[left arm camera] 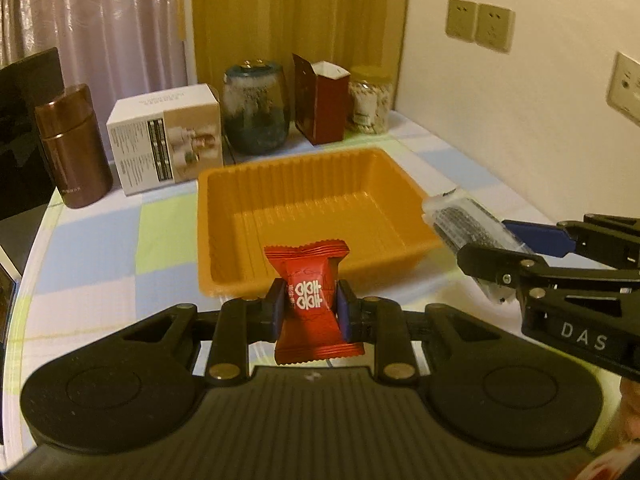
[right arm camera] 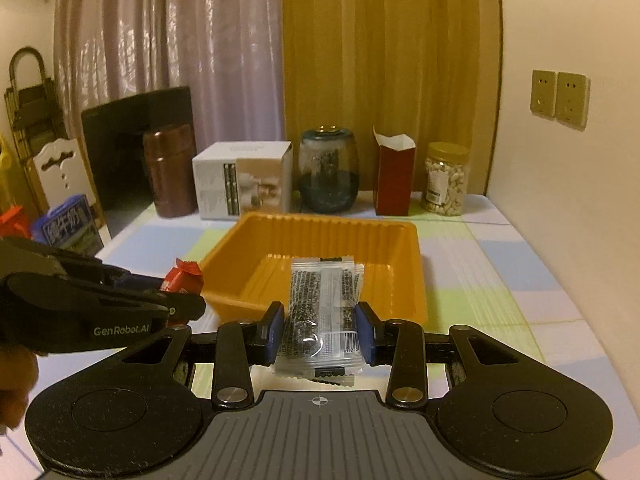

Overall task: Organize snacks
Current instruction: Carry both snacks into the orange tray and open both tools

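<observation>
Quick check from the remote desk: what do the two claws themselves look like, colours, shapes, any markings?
Both match: the left claw and right claw have matte black linkage bars with brass-coloured pivot pins, round black side discs, a ribbed grey centre plate and blue finger pads. Seen from the side, the right claw reads "DAS" in white, the left "GenRobot.AI". No cables or sleeves show.

A lived-in home room: a table [right arm camera: 520, 264] under a pastel checked cloth stands against a cream wall with sockets [right arm camera: 559, 98] at 2 o'clock. Curtains [right arm camera: 280, 60] hang at 12 o'clock behind a peanut jar [right arm camera: 445, 180], copper flask [right arm camera: 170, 172] and product box [right arm camera: 240, 180].
</observation>
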